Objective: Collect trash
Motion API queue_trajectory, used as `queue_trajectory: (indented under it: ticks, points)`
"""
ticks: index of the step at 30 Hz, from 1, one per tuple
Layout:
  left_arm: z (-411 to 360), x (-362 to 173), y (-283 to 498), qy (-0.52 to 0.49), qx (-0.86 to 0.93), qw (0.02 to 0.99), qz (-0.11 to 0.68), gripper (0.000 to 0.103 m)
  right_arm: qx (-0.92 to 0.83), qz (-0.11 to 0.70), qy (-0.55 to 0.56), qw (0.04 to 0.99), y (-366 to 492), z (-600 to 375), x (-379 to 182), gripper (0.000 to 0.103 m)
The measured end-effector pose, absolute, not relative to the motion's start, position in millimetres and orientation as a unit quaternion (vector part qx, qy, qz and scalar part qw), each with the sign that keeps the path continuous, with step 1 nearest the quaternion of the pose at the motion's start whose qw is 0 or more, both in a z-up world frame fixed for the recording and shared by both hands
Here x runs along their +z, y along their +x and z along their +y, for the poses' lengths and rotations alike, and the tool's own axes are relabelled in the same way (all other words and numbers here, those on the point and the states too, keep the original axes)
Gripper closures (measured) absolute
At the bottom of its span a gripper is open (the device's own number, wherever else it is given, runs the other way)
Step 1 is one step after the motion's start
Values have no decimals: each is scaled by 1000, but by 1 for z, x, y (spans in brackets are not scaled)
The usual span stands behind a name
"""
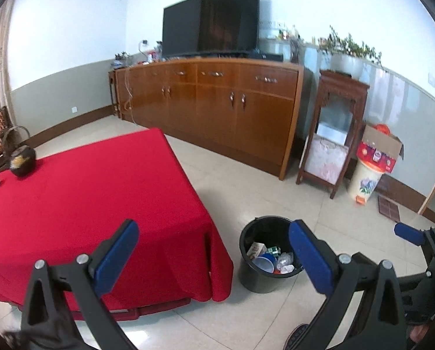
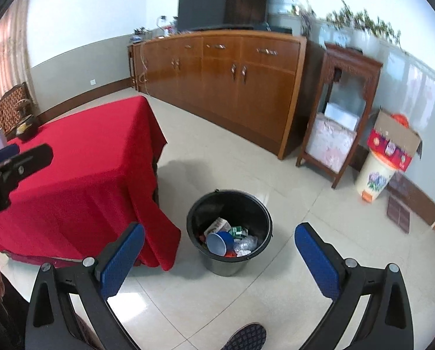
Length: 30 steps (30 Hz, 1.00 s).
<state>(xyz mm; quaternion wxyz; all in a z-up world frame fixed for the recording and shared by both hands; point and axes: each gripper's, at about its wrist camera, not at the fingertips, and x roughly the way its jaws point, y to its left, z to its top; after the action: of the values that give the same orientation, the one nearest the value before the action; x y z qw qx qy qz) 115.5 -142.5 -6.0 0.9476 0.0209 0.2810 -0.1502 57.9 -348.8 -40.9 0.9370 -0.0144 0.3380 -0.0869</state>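
Black bin on tiled floor just beside red-clothed table, holding cup, carton, wrappers. Left gripper and right gripper both spread wide, empty.

One black bin, one red-clothed table, two baskets.

A home living room: television on a wooden sideboard.

Left tongs spread wide, empty, right tongs likewise
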Motion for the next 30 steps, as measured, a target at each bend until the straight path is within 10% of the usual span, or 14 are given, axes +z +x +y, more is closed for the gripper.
queue_trajectory:
  ticks: [30]
  points:
    - [-74,53,16,-10,-132,972,196,0,-71,279,-27,957,-54,-277,38,0]
